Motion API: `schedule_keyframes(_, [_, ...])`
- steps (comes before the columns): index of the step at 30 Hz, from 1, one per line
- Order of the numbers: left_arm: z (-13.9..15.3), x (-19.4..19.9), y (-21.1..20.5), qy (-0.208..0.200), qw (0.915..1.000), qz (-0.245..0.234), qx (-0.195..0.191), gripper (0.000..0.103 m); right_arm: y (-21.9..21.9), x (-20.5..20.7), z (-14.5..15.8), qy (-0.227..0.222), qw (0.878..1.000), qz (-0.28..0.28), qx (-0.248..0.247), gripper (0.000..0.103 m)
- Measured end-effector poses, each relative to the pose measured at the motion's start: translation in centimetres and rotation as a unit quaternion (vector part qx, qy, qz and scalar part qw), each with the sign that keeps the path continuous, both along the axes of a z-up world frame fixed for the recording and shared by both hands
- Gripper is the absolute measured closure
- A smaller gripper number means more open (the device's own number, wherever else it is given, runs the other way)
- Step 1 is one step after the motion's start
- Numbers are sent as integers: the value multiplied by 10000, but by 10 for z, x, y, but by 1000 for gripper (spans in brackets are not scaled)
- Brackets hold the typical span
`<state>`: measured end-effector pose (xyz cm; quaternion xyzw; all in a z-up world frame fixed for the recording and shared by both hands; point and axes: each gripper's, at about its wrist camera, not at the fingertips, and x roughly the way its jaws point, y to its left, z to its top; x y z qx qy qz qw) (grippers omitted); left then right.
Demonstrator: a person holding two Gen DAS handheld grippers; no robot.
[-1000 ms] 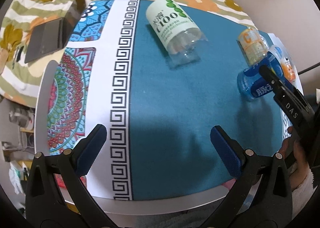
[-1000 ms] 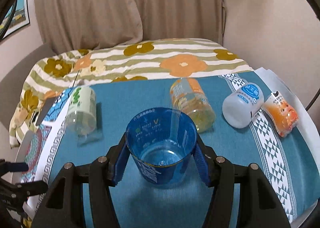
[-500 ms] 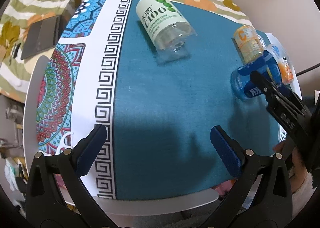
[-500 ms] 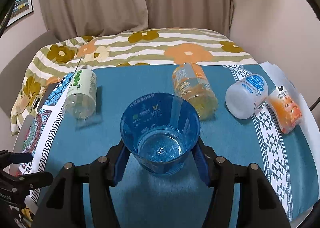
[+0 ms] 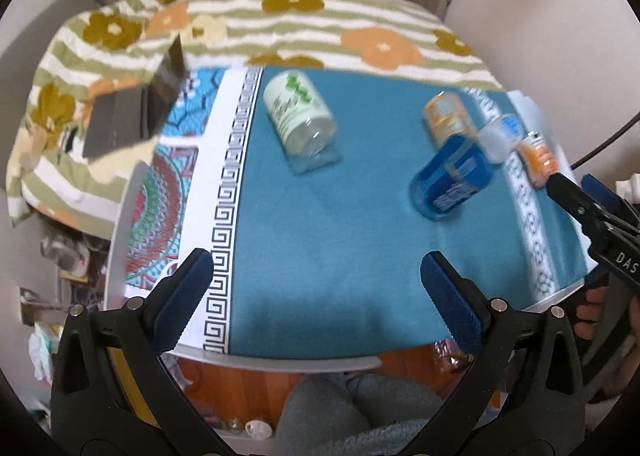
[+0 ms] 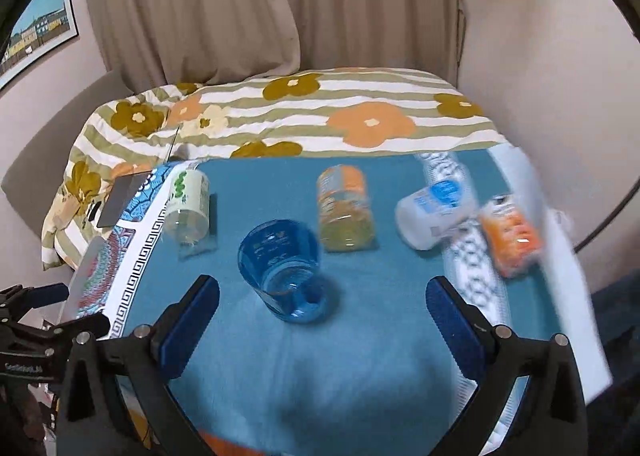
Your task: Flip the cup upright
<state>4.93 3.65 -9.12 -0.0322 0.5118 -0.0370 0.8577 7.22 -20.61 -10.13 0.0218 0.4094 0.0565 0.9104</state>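
My right tool (image 6: pixel 322 312) is released, its jaws spread wide just short of the blue cup (image 6: pixel 285 270), which stands mouth-up near the tabletop's (image 6: pixel 360 356) middle. My left tool (image 5: pixel 312 288) hangs released at the near edge, holding nothing.

Beige curtains (image 6: pixel 280 7) hang behind a floral-covered bed (image 6: pixel 320 115).

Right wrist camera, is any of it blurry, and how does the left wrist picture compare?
Right wrist view: the right side smears with motion blur, worst on the orange packet and white bottle; the blue cup is sharper. Left wrist view: the blue cup and the bottles behind it are streaked, the gripper fingers crisp. Both show fisheye bending and dark corners.
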Motion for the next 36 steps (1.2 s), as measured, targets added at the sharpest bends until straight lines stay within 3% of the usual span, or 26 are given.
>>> schedule_keyframes(6, [44,-20,-23,-451,9990,34,-62,0,-32,-29,42,-61,9998,-148,-104,0])
schedule_keyframes(12, [70,-35,-41,-879,9961,4,32,0,-40,-46,58,31,9997,-141,-187,0])
schedule_keyframes(26, [84,-62,-60,-1336,9907,-73,238,0,-45,-67,56,141,9992,-292,-235,0])
schedule_keyframes(36, [86,-66,-62,-1400,9899,-96,215,0,-48,-72,59,91,9989,-403,-227,0])
